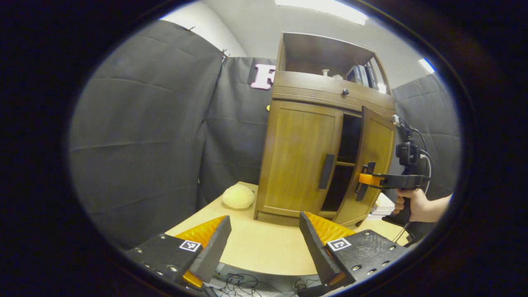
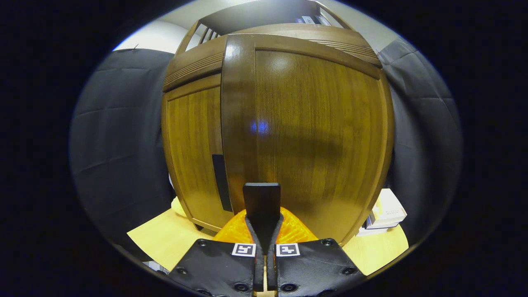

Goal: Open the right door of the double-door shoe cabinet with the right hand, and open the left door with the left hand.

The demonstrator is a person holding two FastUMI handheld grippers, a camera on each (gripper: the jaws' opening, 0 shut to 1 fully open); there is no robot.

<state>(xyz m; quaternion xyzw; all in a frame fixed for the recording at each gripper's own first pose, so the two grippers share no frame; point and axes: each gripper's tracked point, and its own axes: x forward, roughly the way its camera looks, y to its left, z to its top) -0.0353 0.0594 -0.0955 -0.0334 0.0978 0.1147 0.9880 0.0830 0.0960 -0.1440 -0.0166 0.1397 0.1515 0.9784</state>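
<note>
A brown wooden shoe cabinet (image 1: 326, 95) stands on the pale table (image 1: 264, 251). Its left door (image 1: 299, 156) is closed, with a dark upright handle (image 1: 326, 171). The right door (image 1: 373, 165) hangs partly open, showing a dark inside with a shelf. A hand holds my right gripper (image 1: 369, 179) at that door's handle (image 1: 365, 181). In the right gripper view, my right gripper (image 2: 262, 220) is shut on the dark handle (image 2: 261, 198) of the right door (image 2: 313, 136); the left door (image 2: 192, 152) lies behind. My left gripper (image 1: 264, 243) is open, well short of the cabinet.
A cream round soft thing (image 1: 238, 196) lies on the table left of the cabinet. A stack of books (image 2: 385, 212) sits at the cabinet's right foot. More books (image 1: 363, 75) stand on the top shelf. Cables hang below the table's near edge.
</note>
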